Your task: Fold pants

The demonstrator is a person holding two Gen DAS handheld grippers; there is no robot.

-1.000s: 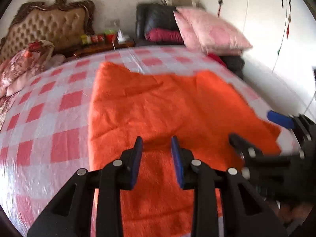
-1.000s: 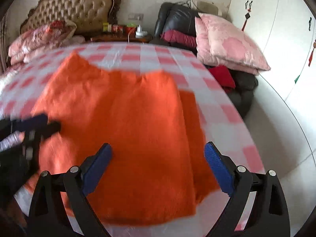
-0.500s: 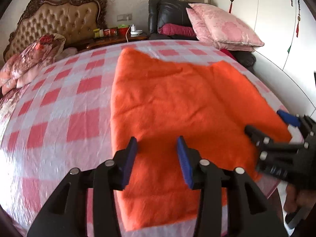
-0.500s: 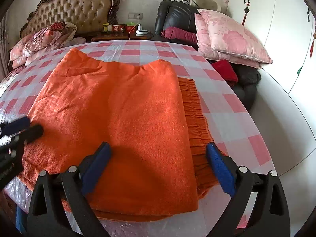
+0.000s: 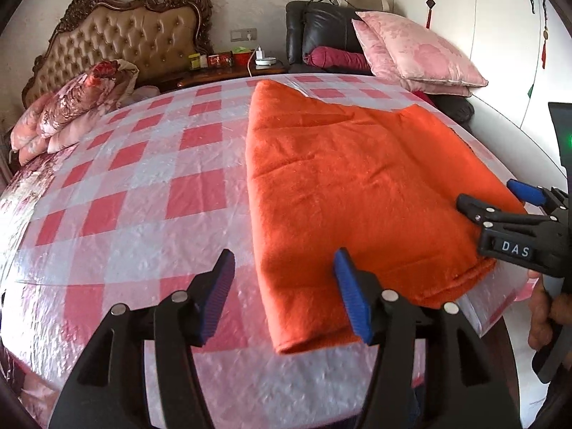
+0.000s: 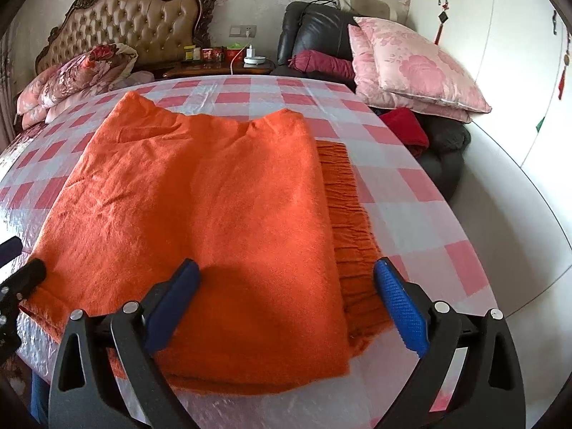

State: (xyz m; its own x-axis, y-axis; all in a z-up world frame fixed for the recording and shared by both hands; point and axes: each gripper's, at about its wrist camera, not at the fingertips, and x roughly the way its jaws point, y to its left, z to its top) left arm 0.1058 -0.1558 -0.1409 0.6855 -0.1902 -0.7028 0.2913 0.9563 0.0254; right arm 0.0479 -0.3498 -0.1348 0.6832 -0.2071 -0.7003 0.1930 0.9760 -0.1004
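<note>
Orange fleece pants (image 5: 357, 193) (image 6: 200, 207) lie folded flat on the checked table, with the ribbed waistband (image 6: 352, 221) sticking out along the right side. My left gripper (image 5: 284, 295) hovers open above the near left corner of the pants, holding nothing. Open as well, my right gripper (image 6: 286, 307) hangs over the near edge of the pants with its fingers spanning the fabric and waistband. In the left wrist view the right gripper (image 5: 497, 200) reaches in from the right, held by a hand (image 5: 547, 316).
The table (image 5: 118, 214) wears a red-and-white checked cover under clear plastic. Behind it stand a tufted headboard (image 5: 136, 35), floral bedding (image 5: 71, 107), a cluttered nightstand (image 5: 228, 68), a black chair (image 6: 314, 32) with pink pillows (image 6: 411, 68), and white cupboards (image 6: 507, 53).
Both grippers have drawn back toward the near table edge, and the left has shifted left and opened wider. The pants lie still and flat.
</note>
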